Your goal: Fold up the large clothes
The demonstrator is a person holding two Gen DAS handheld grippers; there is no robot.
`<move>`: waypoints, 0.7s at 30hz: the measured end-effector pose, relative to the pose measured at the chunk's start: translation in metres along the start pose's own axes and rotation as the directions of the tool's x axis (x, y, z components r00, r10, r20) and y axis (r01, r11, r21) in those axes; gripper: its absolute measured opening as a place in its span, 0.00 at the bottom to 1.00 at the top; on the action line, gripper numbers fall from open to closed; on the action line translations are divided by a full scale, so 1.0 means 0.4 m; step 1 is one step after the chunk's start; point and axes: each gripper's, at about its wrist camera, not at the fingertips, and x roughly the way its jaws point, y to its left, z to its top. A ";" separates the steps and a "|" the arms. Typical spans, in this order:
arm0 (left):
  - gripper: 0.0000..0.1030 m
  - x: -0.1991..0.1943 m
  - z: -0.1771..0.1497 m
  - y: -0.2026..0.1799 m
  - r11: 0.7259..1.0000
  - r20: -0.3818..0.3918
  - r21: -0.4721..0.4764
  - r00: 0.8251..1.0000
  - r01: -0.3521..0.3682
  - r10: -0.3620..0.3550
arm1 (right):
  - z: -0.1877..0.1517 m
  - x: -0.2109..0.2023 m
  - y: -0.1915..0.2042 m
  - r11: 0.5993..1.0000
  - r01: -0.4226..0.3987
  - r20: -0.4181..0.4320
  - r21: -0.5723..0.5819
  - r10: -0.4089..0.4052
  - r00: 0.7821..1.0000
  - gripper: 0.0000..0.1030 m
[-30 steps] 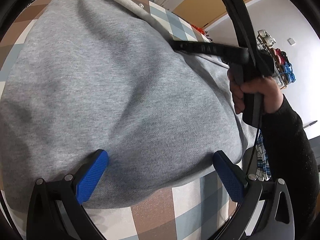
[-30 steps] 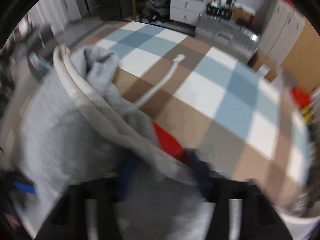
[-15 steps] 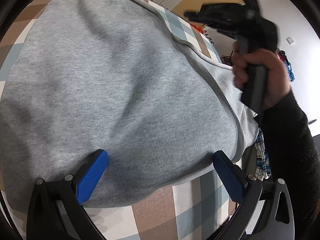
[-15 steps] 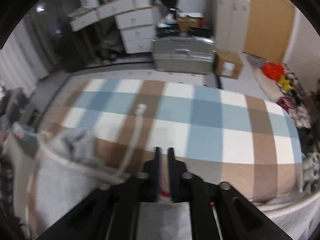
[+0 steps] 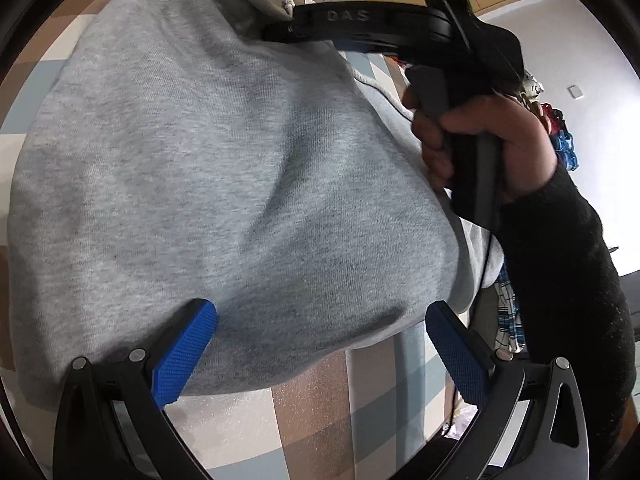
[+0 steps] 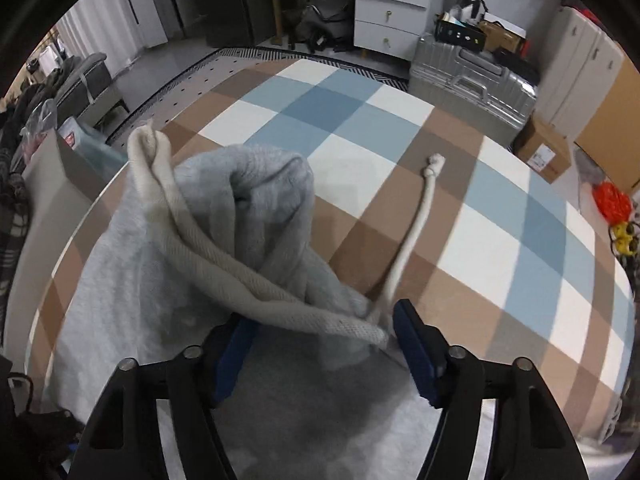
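A grey hoodie [image 5: 224, 184] lies spread on the checked blanket [image 5: 312, 408]. My left gripper [image 5: 320, 344] stands wide open over its near hem, blue pads on either side, gripping nothing. The bunched hood [image 6: 256, 208] with its cream trim [image 6: 224, 272] is in the right wrist view. My right gripper [image 6: 324, 340] is over it, jaws opening, with the trim lying loose between the pads. A cream drawstring [image 6: 416, 224] trails across the blanket [image 6: 500, 232]. In the left wrist view a hand [image 5: 484, 140] holds the right gripper's black body at the hood end.
Beyond the blanket's far edge stand a silver suitcase [image 6: 468, 80], white drawers [image 6: 388, 12] and a cardboard box [image 6: 544, 152]. An orange item [image 6: 610, 200] lies at the right. A plaid cloth [image 5: 508, 320] hangs off the right side.
The right gripper's jaws were together and now stand apart around the hood's trim. It swung up and back to the hood end. The left gripper has stayed put.
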 end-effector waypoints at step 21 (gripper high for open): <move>0.99 0.005 -0.008 -0.029 0.999 0.002 0.015 0.999 -0.034 0.034 | 0.008 -0.180 -0.189 0.946 0.138 0.196 0.295 -0.201 0.960 0.19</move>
